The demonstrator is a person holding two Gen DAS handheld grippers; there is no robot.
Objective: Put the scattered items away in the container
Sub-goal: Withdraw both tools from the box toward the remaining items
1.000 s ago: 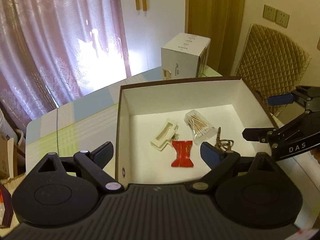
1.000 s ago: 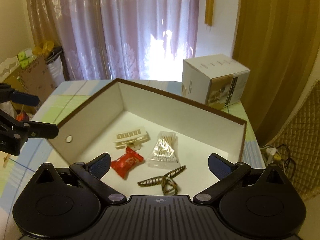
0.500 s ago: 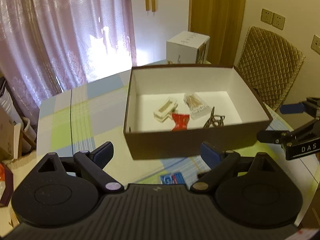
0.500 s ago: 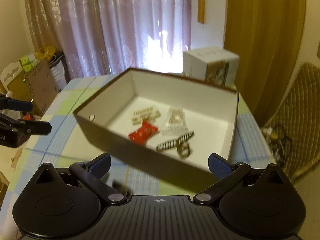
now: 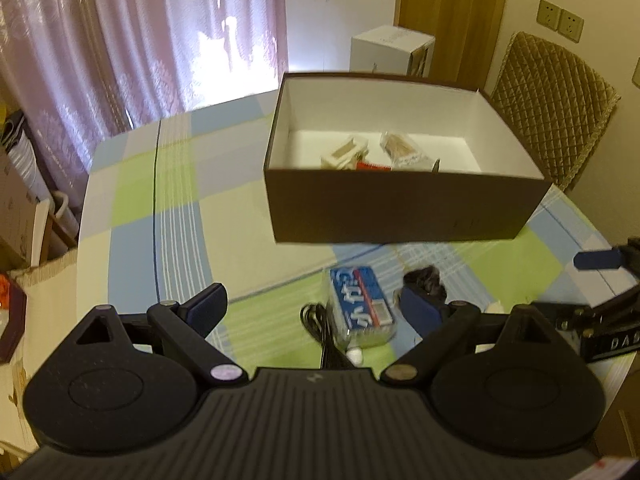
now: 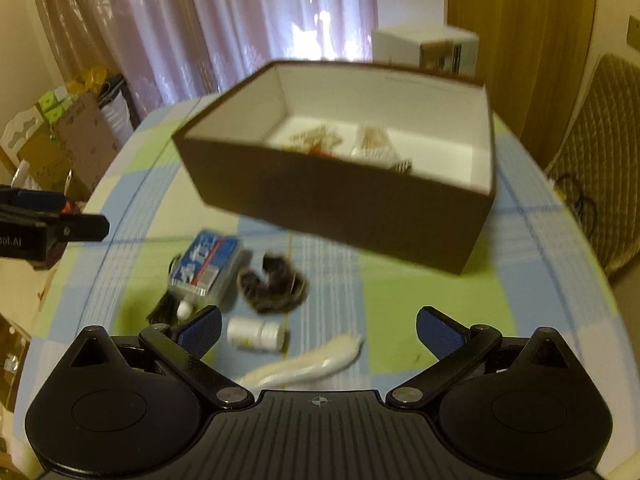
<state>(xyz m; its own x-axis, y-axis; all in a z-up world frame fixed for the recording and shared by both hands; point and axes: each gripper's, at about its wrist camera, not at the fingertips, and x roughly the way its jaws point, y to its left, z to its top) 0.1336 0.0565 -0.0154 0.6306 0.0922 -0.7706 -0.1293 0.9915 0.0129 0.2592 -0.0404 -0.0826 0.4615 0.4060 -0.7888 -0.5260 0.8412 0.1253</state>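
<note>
Both claws, left (image 5: 314, 304) and right (image 6: 318, 326), gape empty. Tissue pack (image 6: 205, 261) on tabletop (image 6: 420, 292): light, soft, slippery; pinch across its narrow sides, then box (image 6: 348, 204).

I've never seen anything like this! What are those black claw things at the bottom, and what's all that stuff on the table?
Those are two grabbing tools, one in each of a person's hands, each carrying a camera. One picture looks along the left gripper, the other along the right gripper. Both are open and hold nothing. On the checked table stands a brown box with small things inside. Still outside lie a blue packet, a dark scrunchie-like thing, a little white bottle and something long and white.
</note>
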